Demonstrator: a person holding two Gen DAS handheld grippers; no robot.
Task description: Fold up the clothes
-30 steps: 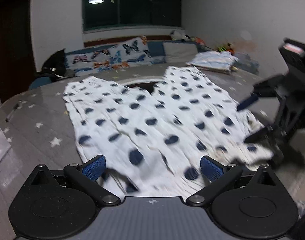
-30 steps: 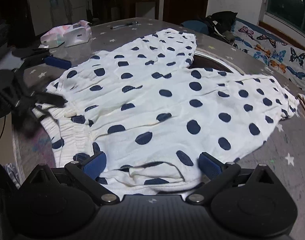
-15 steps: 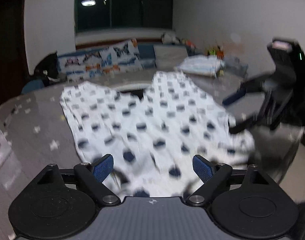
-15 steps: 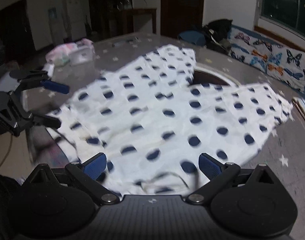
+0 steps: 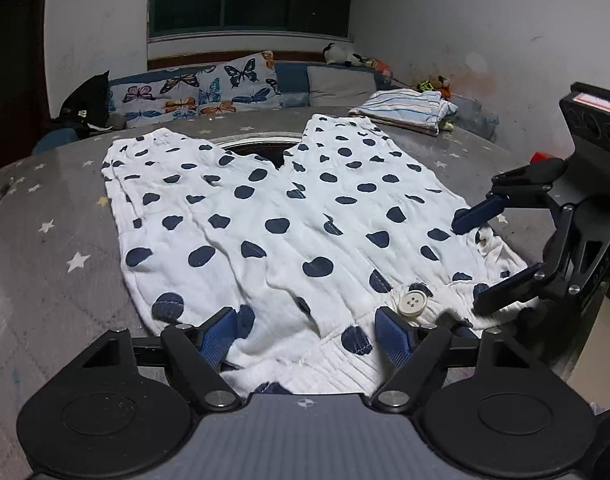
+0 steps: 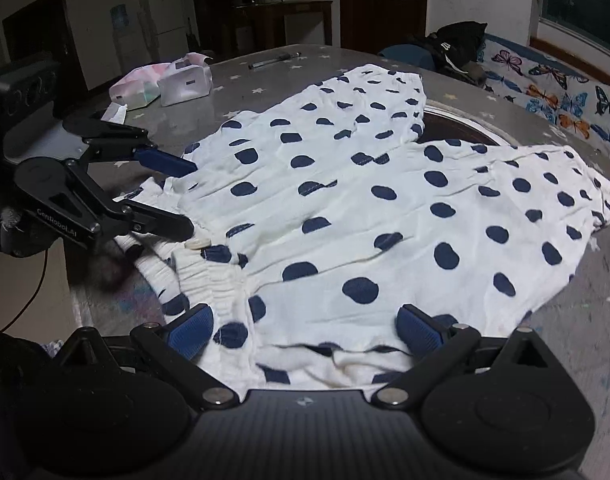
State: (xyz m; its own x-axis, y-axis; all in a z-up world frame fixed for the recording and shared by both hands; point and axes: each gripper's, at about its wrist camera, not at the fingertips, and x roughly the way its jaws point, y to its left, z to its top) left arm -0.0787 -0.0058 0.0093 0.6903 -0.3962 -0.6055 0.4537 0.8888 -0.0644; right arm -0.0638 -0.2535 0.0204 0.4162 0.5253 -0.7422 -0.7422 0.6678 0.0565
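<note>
White trousers with navy dots (image 5: 289, 216) lie spread flat on the grey star-print table, legs pointing away, waistband near me. A white button (image 5: 413, 303) sits at the waistband. My left gripper (image 5: 309, 332) is open, its jaws astride the waistband's left part. My right gripper (image 6: 305, 330) is open over the waistband's right end; it also shows in the left wrist view (image 5: 481, 258). The left gripper shows in the right wrist view (image 6: 185, 196), jaws apart around the waistband. The trousers fill the right wrist view (image 6: 385, 200).
A folded striped cloth pile (image 5: 405, 110) lies at the table's far right. A butterfly-print sofa (image 5: 193, 92) stands behind. Tissue packs (image 6: 165, 82) and a pen (image 6: 275, 60) lie at the far left edge. A round recess (image 5: 261, 148) shows between the trouser legs.
Both grippers pulled back and up, then came down again onto the waistband. The trousers lie a little smoother; the button now shows.
</note>
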